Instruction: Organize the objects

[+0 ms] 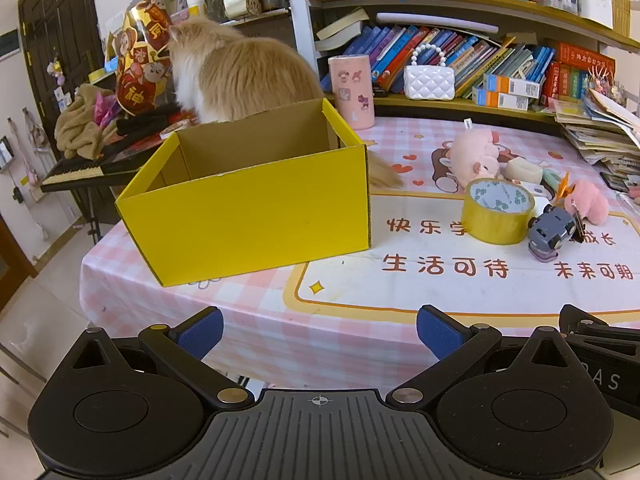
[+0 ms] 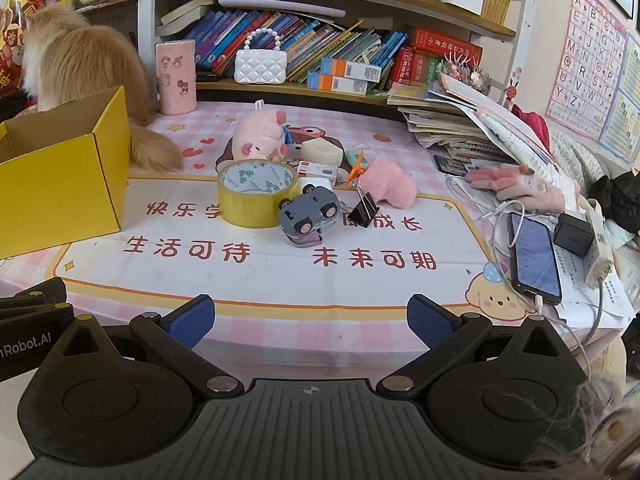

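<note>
An open yellow cardboard box stands on the left of the table, with nothing visible inside. To its right lie a roll of yellow tape, a grey toy car tipped on a purple piece, a black binder clip, a pink plush pig, a pink fuzzy toy, an orange clip and small white boxes. My left gripper hovers open at the table's near edge, in front of the box. My right gripper is open too, short of the car.
A fluffy orange cat sits behind the box, tail on the table. A pink cylinder and white purse stand by the bookshelf. At the right lie stacked papers, pink gloves, a phone on a cable and a charger.
</note>
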Demonstrator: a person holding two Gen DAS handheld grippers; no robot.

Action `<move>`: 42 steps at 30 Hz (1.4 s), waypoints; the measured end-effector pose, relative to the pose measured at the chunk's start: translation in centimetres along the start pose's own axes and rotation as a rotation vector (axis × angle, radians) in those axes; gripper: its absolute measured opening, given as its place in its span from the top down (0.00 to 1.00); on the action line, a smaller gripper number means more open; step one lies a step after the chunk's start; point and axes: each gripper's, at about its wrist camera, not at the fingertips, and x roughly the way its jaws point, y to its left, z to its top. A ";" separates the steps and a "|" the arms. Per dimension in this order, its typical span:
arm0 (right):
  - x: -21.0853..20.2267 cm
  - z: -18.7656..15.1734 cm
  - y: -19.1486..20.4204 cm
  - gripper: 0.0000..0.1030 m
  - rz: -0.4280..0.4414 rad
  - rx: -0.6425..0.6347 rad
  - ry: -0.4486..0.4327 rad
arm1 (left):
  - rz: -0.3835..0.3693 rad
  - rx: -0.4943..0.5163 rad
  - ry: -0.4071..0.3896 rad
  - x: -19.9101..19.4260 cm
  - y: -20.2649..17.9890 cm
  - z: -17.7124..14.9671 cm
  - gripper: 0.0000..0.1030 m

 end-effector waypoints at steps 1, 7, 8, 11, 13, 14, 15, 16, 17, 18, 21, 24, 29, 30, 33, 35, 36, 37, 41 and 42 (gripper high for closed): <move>0.0 0.0 0.0 0.00 0.000 0.000 0.001 | -0.001 0.001 0.001 0.1 0.0 0.0 0.00; 0.1 -0.1 0.1 0.00 0.002 0.001 0.003 | -0.002 0.001 0.003 0.1 0.1 0.0 0.00; 0.1 -0.1 0.1 0.00 0.002 0.001 0.003 | -0.002 0.001 0.004 0.2 0.2 0.0 0.00; 0.1 0.0 0.1 0.00 0.001 0.001 0.004 | -0.004 0.001 0.006 0.2 0.3 0.0 0.00; 0.1 0.0 0.1 0.00 0.002 0.002 0.004 | -0.005 0.002 0.007 0.3 0.3 0.0 0.00; 0.1 0.0 0.1 0.00 0.001 0.001 0.004 | -0.006 0.002 0.009 0.3 0.3 0.0 0.00; 0.1 0.0 0.2 0.00 0.001 0.001 0.004 | -0.007 0.003 0.010 0.3 0.4 0.0 0.00; 0.1 0.0 0.1 0.00 0.000 0.000 0.004 | -0.008 0.004 0.011 0.3 0.4 0.1 0.00; 0.2 -0.1 0.2 0.00 0.000 0.000 0.004 | -0.008 0.004 0.012 0.4 0.4 0.1 0.00; 0.2 -0.1 0.2 0.00 0.001 -0.001 0.004 | -0.008 0.003 0.011 0.4 0.4 0.1 0.00; 0.2 0.0 0.2 0.00 0.003 -0.001 0.003 | -0.011 0.001 0.013 0.5 0.5 0.2 0.00; 0.3 0.0 0.2 0.00 0.003 0.002 0.006 | -0.021 -0.004 0.020 0.8 0.6 0.4 0.00; 0.8 0.3 0.4 0.00 0.006 0.005 0.014 | -0.024 -0.011 0.028 1.2 0.7 0.7 0.00; 1.0 0.4 0.4 0.00 0.007 0.005 0.015 | -0.026 -0.012 0.030 1.3 0.7 0.7 0.00; 1.2 0.5 0.4 0.00 0.009 0.003 0.023 | -0.031 -0.017 0.037 1.6 0.5 0.9 0.00; 1.5 0.5 0.2 0.00 0.015 0.002 0.038 | -0.037 -0.024 0.047 1.9 0.3 1.0 0.00; 1.6 0.8 0.0 0.00 0.017 0.003 0.046 | -0.040 -0.027 0.049 1.9 0.3 1.1 0.00; 1.8 1.0 -0.1 0.00 0.020 0.004 0.051 | -0.041 -0.032 0.049 2.0 0.2 1.3 0.00; 2.6 1.9 -0.9 0.00 0.035 0.001 0.048 | -0.030 -0.048 0.048 2.6 -0.3 1.9 0.00; 2.8 2.2 -1.0 0.00 0.041 -0.006 0.045 | -0.027 -0.048 0.050 2.8 -0.5 2.1 0.00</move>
